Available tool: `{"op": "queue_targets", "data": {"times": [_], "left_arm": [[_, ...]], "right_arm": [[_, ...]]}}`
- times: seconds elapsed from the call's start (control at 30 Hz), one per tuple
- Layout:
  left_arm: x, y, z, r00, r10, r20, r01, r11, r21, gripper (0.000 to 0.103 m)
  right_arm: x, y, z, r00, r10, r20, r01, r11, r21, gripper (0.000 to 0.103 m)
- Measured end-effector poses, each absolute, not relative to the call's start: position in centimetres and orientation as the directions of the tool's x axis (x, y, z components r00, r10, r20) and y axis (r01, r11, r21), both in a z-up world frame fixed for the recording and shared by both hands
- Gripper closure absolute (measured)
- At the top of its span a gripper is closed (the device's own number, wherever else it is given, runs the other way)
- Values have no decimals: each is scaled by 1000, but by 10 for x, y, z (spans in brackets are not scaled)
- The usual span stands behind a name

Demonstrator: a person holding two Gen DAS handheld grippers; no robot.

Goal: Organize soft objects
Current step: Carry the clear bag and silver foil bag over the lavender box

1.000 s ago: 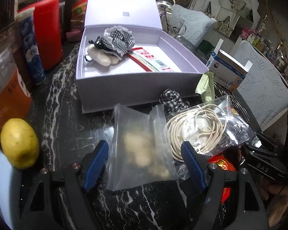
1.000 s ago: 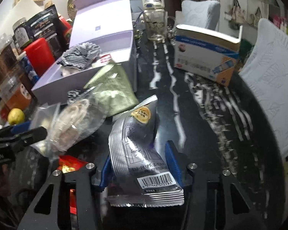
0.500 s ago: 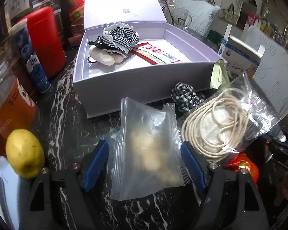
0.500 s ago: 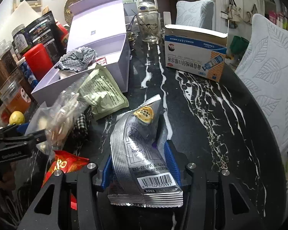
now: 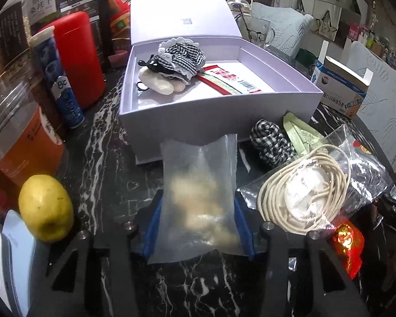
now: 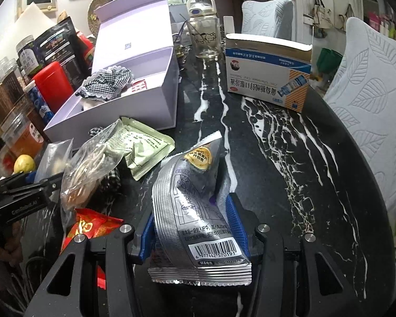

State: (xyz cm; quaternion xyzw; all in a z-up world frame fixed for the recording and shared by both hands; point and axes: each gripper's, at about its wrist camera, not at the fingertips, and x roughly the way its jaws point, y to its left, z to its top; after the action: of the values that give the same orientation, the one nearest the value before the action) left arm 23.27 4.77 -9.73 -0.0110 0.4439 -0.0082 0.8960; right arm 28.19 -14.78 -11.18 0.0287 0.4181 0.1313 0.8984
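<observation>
My left gripper (image 5: 199, 224) is shut on a clear zip bag of pale lumps (image 5: 198, 192), held just in front of the open lilac box (image 5: 213, 121). The box holds a checked frilly cloth (image 5: 182, 55), a cream pad and a red-and-white sachet (image 5: 229, 82). My right gripper (image 6: 194, 227) is shut on a silver foil pouch (image 6: 195, 206) above the black marble table (image 6: 290, 158). A bag with coiled cord (image 5: 303, 185), a checked scrunchie (image 5: 270, 140), a green sachet (image 6: 145, 145) and a red packet (image 6: 92, 227) lie on the table between them.
Jars, a red canister (image 5: 79, 58), a blue tube and a lemon (image 5: 46, 207) crowd the left. A medicine carton (image 6: 266, 76) and a glass bottle (image 6: 204, 37) stand at the back. Cushioned chairs (image 6: 369, 119) are on the right.
My left gripper has closed on the zip bag and moved nearer the box. My right gripper still holds the foil pouch and has drawn back and risen a little.
</observation>
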Motion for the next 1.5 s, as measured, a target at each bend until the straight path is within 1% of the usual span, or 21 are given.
{"op": "queue_targets", "data": {"times": [0.2, 0.37, 0.5, 0.67, 0.83, 1.1, 1.27, 1.5], "left_arm": [[221, 54, -94, 591, -96, -801, 18, 994, -106, 54], [211, 55, -88, 607, -84, -791, 14, 995, -94, 54], [204, 56, -84, 614, -93, -784, 19, 995, -103, 54], [197, 55, -79, 625, -97, -775, 28, 994, -102, 54], [189, 52, -70, 633, -137, -762, 59, 990, -129, 54], [179, 49, -48, 677, -151, -720, 81, 988, -132, 54], [177, 45, -33, 705, -161, -691, 104, 987, -124, 54], [179, 38, 4, 769, -185, -612, 146, 983, -114, 54]], "right_arm": [[282, -145, -112, 617, 246, -747, -212, 967, 143, 54], [282, -142, -111, 621, 225, -751, -202, 971, 125, 56], [278, -141, -111, 625, 226, -747, -191, 972, 134, 60], [265, -143, -107, 644, 228, -730, -190, 972, 137, 61], [252, -147, -100, 646, 254, -720, -196, 967, 165, 61], [229, -150, -85, 640, 315, -700, -214, 949, 232, 61], [222, -146, -68, 651, 346, -675, -250, 938, 240, 61], [223, -140, -32, 671, 419, -612, -341, 907, 247, 61]]}}
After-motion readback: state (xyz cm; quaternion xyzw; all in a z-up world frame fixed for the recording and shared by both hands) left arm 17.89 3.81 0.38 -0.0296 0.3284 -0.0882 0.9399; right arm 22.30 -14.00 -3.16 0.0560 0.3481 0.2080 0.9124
